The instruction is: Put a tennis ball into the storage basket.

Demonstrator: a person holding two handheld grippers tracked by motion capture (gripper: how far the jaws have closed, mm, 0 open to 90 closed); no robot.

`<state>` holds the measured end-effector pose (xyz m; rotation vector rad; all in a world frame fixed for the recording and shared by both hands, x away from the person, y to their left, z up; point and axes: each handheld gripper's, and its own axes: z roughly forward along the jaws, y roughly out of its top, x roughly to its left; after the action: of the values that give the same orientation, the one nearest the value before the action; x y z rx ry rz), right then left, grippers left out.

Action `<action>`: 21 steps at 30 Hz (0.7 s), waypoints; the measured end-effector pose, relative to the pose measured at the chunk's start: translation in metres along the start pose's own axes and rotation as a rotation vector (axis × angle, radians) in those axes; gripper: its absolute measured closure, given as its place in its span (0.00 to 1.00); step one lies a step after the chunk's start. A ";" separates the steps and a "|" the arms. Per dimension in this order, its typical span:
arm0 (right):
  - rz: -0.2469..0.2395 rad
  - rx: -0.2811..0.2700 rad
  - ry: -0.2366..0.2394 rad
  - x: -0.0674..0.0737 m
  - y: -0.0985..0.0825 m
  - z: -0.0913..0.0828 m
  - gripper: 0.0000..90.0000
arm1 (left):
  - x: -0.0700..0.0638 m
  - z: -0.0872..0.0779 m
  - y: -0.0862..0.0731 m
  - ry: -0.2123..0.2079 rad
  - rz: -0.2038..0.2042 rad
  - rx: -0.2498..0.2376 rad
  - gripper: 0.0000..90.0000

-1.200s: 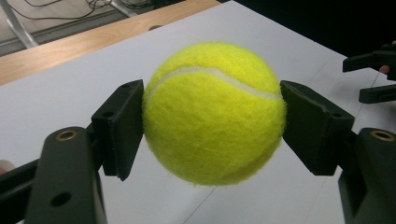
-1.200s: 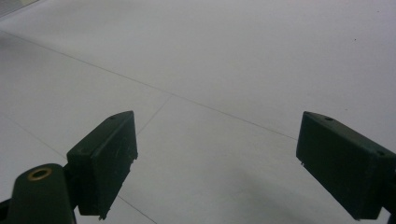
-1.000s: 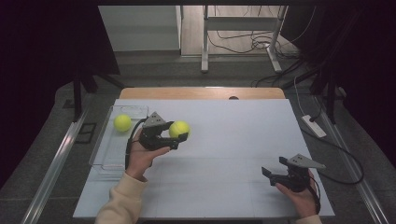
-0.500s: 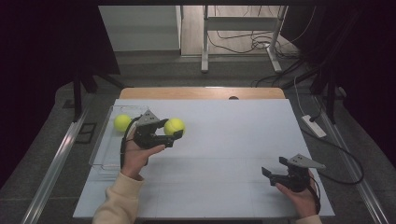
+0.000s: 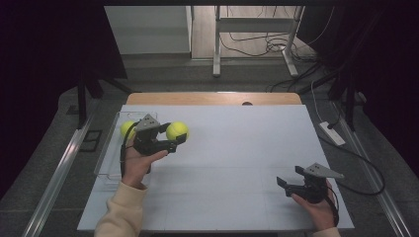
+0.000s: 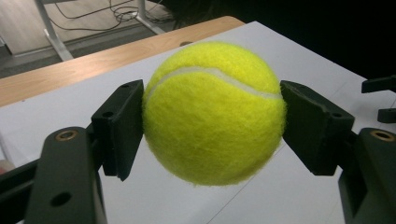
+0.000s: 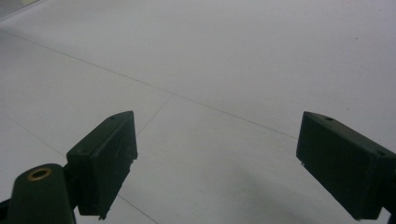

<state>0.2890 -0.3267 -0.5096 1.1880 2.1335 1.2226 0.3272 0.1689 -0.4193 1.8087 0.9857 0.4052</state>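
The left gripper point(image 5: 170, 138) has its jaws clamped on a tennis ball point(image 5: 177, 131) — one pad on each side, across its widest part, so the round ball can't roll out. It hangs clear above the counter point(image 5: 237, 148), just right of the clear tray point(image 5: 106, 158) at the left edge, where a 2nd tennis ball point(image 5: 127, 129) lies. The right gripper point(image 5: 289, 185) rests near the right corner, jaws apart on nothing — probably parked out of the way.
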 end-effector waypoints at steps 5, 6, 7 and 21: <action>-0.003 0.000 -0.001 0.000 0.000 0.000 0.13 | 0.004 -0.005 0.000 0.016 -0.011 -0.008 0.30; -0.003 0.000 -0.001 0.000 0.000 0.000 0.13 | 0.005 -0.006 0.000 0.019 -0.014 -0.010 0.30; -0.002 0.000 -0.001 0.000 0.000 0.000 0.13 | 0.005 -0.007 0.000 0.022 -0.016 -0.012 0.30; -0.004 0.001 -0.004 0.000 0.000 0.000 0.13 | 0.017 -0.020 0.000 0.069 -0.041 -0.034 0.30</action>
<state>0.2891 -0.3269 -0.5099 1.1851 2.1334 1.2164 0.3249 0.1939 -0.4130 1.7508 1.0560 0.4590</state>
